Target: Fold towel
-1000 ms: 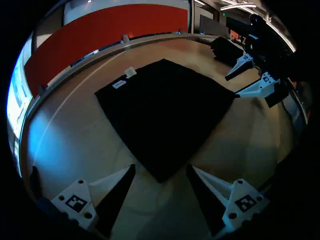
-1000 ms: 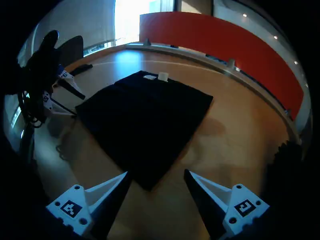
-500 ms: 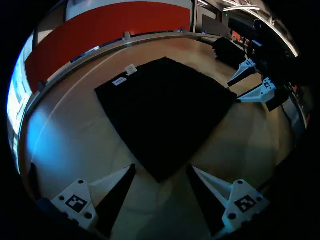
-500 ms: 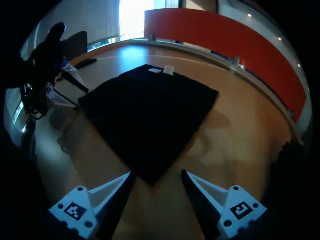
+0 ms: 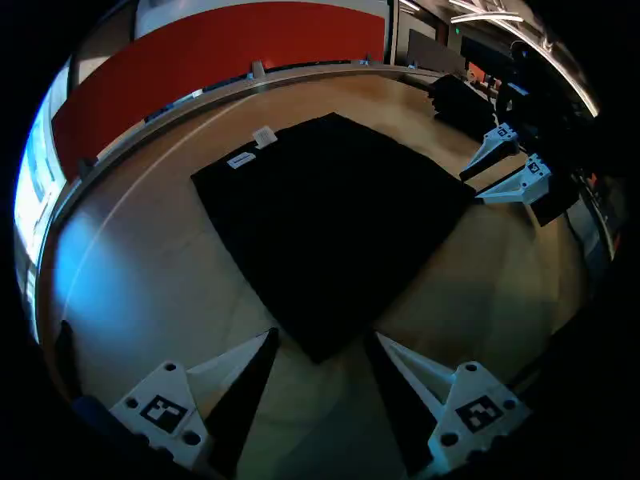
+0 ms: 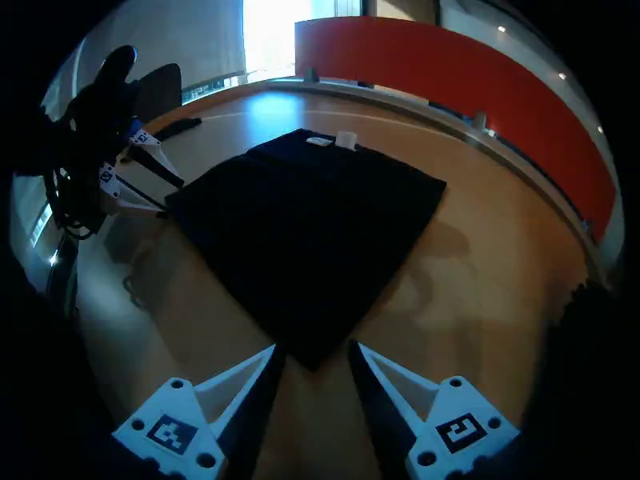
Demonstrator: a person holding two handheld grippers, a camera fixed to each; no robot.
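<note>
A black towel (image 5: 336, 216) lies flat on the wooden table (image 5: 144, 264), with two white tags (image 5: 240, 160) at its far edge. In the left gripper view, its near corner sits between the fingertips of my left gripper (image 5: 320, 348), which is open with the gap narrowed. My right gripper (image 5: 472, 184) shows farther off at the towel's right corner. In the right gripper view, another corner of the towel (image 6: 312, 232) lies between the fingertips of the right gripper (image 6: 314, 348), open and narrow. The left gripper (image 6: 172, 200) is at the towel's left corner there.
A red wall panel (image 5: 208, 56) runs behind the table's far rim (image 5: 200, 100). A dark object (image 5: 456, 100) lies on the table beyond the towel. A dark chair (image 6: 156, 88) and a small black item (image 6: 176, 126) sit at the far left in the right gripper view.
Both grippers have narrowed their fingers around the towel corners and edged slightly closer; the right gripper's gap has closed more than the left's. The towel has not moved.
</note>
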